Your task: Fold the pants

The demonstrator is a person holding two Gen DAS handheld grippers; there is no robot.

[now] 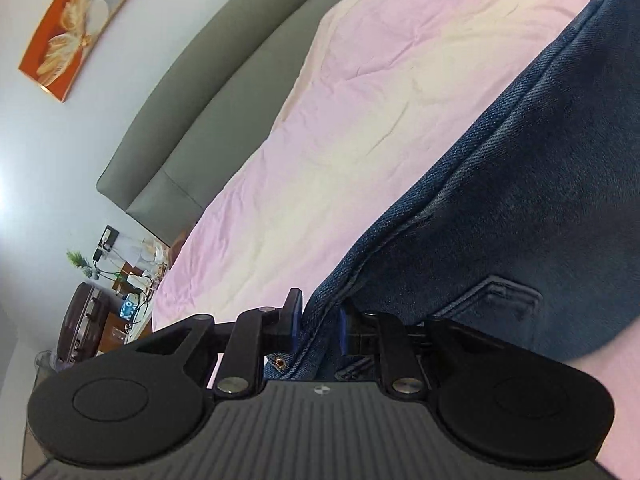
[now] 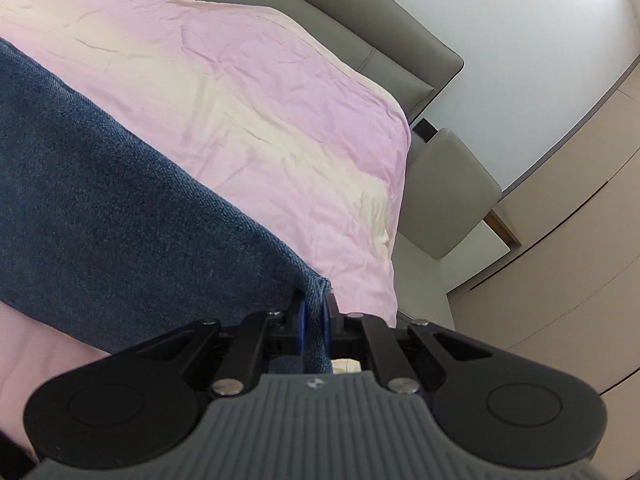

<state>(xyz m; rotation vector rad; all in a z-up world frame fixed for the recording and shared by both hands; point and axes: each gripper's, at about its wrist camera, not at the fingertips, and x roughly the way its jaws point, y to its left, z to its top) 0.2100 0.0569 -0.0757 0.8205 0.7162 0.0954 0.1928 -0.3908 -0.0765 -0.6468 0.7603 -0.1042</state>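
Observation:
Dark blue denim pants [image 1: 520, 208] lie stretched over a pink bed sheet [image 1: 340, 112]. In the left wrist view my left gripper [image 1: 320, 320] is shut on the waistband end, near a back pocket [image 1: 492, 300] and a rivet. In the right wrist view the pants [image 2: 100, 184] run off to the left. My right gripper [image 2: 314, 320] is shut on the hem of the leg end, with the denim pinched between the blue pads. The cloth between the two grippers is held taut just above the sheet.
A grey padded headboard [image 1: 192, 120] runs behind the bed, also in the right wrist view [image 2: 360, 12]. A cluttered bedside table [image 1: 120, 280] and a dark suitcase [image 1: 80, 320] stand left. A grey stool [image 2: 448, 192] and beige cabinets [image 2: 560, 220] stand right of the sheet [image 2: 260, 100].

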